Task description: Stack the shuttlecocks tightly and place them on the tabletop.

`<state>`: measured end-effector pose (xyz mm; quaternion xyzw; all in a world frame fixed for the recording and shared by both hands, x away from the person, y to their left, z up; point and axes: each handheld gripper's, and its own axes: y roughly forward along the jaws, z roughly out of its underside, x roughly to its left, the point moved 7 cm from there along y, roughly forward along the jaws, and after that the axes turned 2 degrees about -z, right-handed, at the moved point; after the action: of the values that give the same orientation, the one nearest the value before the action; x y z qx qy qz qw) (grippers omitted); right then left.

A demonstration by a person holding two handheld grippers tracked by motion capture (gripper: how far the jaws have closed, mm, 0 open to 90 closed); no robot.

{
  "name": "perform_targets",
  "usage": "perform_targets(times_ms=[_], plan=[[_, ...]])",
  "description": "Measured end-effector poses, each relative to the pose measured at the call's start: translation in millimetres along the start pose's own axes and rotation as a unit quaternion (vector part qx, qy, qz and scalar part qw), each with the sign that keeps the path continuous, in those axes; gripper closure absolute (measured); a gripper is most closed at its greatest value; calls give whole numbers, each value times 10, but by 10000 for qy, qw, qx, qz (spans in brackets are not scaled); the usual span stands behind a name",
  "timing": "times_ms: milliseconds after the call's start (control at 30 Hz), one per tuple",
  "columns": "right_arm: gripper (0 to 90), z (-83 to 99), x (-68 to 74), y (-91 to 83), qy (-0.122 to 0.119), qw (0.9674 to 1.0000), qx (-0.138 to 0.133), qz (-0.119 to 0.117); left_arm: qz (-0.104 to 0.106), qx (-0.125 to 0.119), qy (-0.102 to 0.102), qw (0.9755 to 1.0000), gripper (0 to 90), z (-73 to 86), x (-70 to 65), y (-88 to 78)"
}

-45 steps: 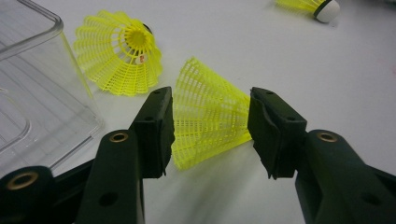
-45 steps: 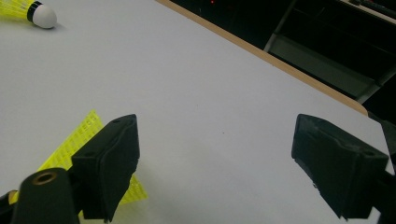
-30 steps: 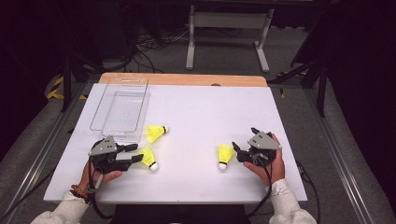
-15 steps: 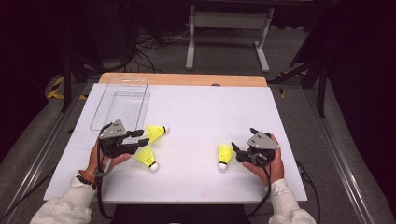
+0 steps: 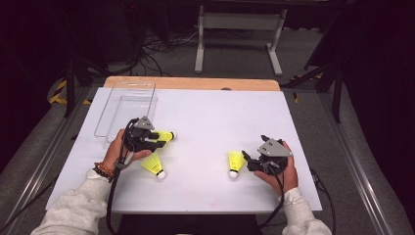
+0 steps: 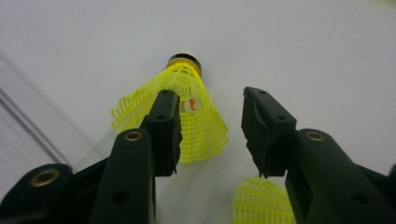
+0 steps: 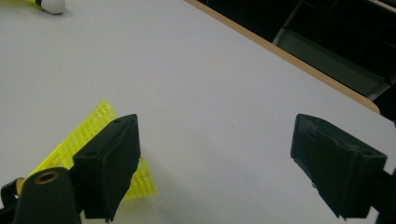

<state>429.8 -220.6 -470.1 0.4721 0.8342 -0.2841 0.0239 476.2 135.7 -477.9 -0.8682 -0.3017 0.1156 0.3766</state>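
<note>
1. Your left gripper (image 5: 155,138) is hovering over the left half of the white table (image 5: 210,112), just in front of the clear plastic tray (image 5: 128,110), with its jaws pointing right.
2. In the left gripper view those jaws are standing partly open, having just been closing in. A yellow shuttlecock (image 6: 184,105) is lying on the table beyond and between them, cork end pointing away from you. The left jaw is overlapping its skirt, but I can't tell whether a pad is actually touching it, and the right jaw is sitting clear of it with a gap.
3. A second yellow shuttlecock (image 5: 153,165) is lying just nearer you than that gripper, cork toward the front edge. Its skirt is peeking in at the bottom of the left gripper view (image 6: 261,203).
4. Your right gripper (image 5: 247,159) is resting on the right side of the table, jaws spread wide and gripping nothing.
5. A third shuttlecock (image 5: 235,163) is sitting just left of those jaws, cork toward you. In the right gripper view its skirt (image 7: 93,140) is showing behind the left jaw, not between the two.
</note>
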Motion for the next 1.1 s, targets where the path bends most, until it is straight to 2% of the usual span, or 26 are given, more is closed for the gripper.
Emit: perform_targets(times_ms=[167, 233, 367, 433, 533, 733, 867, 1100], plan=[[167, 13, 11, 15, -23, 10000, 63, -38, 49, 8, 3, 10000, 600, -63, -22, 18], [167, 17, 17, 23, -31, 9999, 84, -53, -38, 62, 73, 9999, 640, -77, -25, 50], [167, 17, 28, 21, -50, 9999, 93, -58, -188, 92, 54, 9998, 831, -106, -2, 81], [166, 19, 20, 22, -43, 9999, 96, -54, -267, 61, 44, 9996, 886, -130, 17, 85], [166, 20, 14, 21, -35, 10000, 83, -39, -327, 57, 91, 9994, 891, -171, 46, 61], [165, 17, 2, 12, -20, 10000, 49, -18, -410, 17, 114, 9991, 888, -270, 140, -100], [164, 14, -5, 9, -16, 10000, 26, -15, -395, 384, 389, 9977, 887, -298, 142, -186], [162, 13, 2, 8, -24, 10000, 28, -39, -195, 788, 534, 9953, 868, -274, 92, -135]])
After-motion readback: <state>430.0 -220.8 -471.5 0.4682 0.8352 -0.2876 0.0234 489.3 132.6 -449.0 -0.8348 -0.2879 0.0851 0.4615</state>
